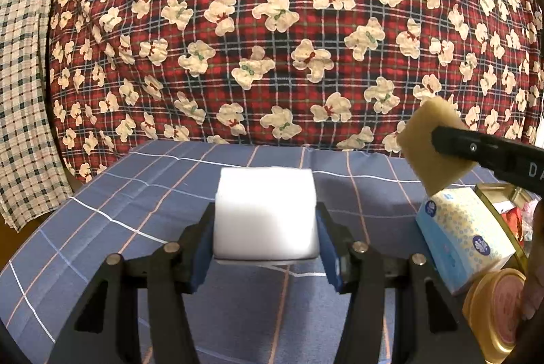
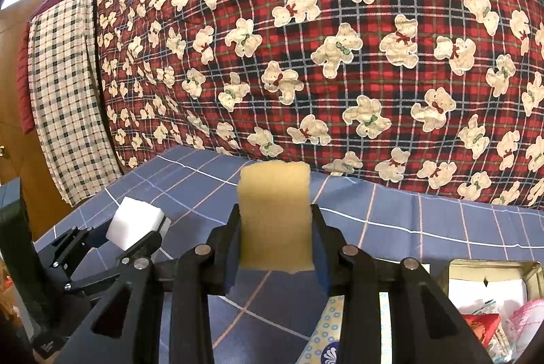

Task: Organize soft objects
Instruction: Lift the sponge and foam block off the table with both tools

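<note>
My left gripper [image 1: 266, 221] is shut on a white foam block [image 1: 265, 214], held above the blue checked tablecloth [image 1: 136, 194]. The same block [image 2: 134, 222] and left gripper [image 2: 134, 233] show at the lower left of the right wrist view. My right gripper [image 2: 276, 228] is shut on a yellow sponge [image 2: 275, 214], which stands upright between its blue pads. In the left wrist view that yellow sponge [image 1: 433, 146] hangs at the right, pinched by the black right fingers [image 1: 482, 153].
A red plaid bear-print cloth [image 1: 272, 23] hangs behind the table, with a checked towel [image 1: 23, 92] at the left. A blue-and-white tissue pack [image 1: 462, 234], a gold tin [image 2: 493, 282] with items inside and a round gold lid [image 1: 496, 309] lie at the right.
</note>
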`<state>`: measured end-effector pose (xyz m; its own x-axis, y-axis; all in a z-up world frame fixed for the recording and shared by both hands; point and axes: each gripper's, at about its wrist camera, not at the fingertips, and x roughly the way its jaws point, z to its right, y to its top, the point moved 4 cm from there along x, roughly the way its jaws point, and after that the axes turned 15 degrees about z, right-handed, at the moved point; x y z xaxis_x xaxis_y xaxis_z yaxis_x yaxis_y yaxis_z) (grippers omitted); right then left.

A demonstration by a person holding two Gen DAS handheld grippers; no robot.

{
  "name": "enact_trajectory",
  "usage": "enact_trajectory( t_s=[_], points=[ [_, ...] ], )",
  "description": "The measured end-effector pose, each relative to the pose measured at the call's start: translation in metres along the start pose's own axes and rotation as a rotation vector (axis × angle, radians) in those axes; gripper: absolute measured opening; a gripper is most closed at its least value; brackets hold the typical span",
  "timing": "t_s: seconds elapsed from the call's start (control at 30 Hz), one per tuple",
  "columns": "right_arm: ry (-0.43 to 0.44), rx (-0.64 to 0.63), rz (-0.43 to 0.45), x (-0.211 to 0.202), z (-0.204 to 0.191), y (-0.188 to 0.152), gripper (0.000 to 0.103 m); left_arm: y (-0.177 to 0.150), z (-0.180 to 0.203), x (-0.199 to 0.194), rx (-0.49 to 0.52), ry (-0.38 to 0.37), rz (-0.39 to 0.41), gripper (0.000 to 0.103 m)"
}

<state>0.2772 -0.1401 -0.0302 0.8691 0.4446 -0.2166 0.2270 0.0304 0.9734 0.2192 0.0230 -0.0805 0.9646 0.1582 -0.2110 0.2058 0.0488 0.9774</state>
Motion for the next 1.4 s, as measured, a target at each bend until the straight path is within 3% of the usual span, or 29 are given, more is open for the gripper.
enact_trajectory(
  t_s=[0.47, 1.4],
  points=[
    [-0.010, -0.021, 0.077, -0.012, -0.005, 0.006, 0.039, 0.003, -0.002, -0.004, -0.005, 0.015, 0.023, 0.054],
    [0.037, 0.019, 0.193, -0.039, -0.004, 0.012, 0.039, 0.008, -0.002, -0.025, -0.001, 0.060, 0.143, 0.054]
  ],
)
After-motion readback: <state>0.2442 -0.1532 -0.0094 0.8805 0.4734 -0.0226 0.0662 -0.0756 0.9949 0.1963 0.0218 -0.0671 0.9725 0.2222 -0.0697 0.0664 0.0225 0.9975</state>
